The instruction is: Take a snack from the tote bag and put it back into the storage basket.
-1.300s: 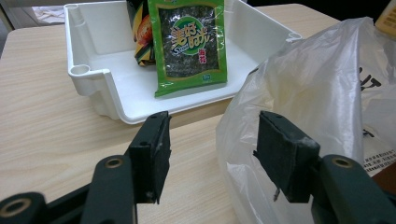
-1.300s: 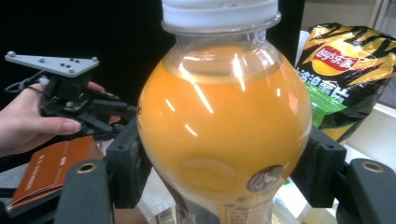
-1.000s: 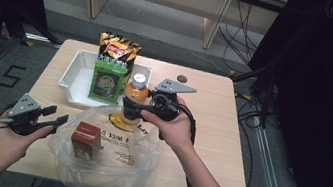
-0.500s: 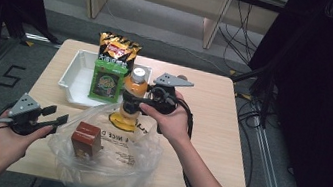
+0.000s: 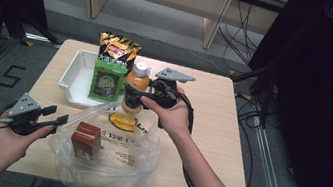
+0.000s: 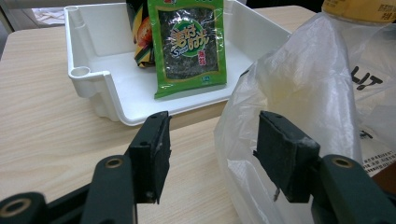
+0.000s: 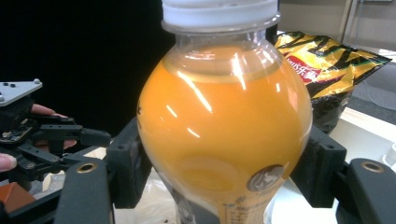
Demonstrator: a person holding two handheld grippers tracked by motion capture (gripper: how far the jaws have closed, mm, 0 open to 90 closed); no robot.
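Observation:
An orange juice bottle (image 5: 137, 81) with a white cap hangs upright over the mouth of a clear plastic bag (image 5: 107, 165). My right gripper (image 5: 133, 94) is shut on its body. In the right gripper view both pads press the bottle (image 7: 224, 116) at its widest part, held by the right gripper (image 7: 224, 172). A small brown box (image 5: 86, 137) lies inside the bag. My left gripper (image 5: 57, 114) stands open at the bag's left edge. In the left gripper view the left gripper (image 6: 212, 140) is open, and the bag's (image 6: 308, 79) rim billows just beyond the right jaw, with no pad pressing on it.
A white tray (image 5: 72, 76) sits at the back left of the table. In it stand a green seaweed packet (image 5: 106, 80) and a dark chips bag (image 5: 118, 48). Bare tabletop (image 5: 220, 127) lies to the right. Cables trail from both grippers.
My right hand has shifted slightly with the bottle still gripped above the bag. The left gripper has stayed where it was, still open.

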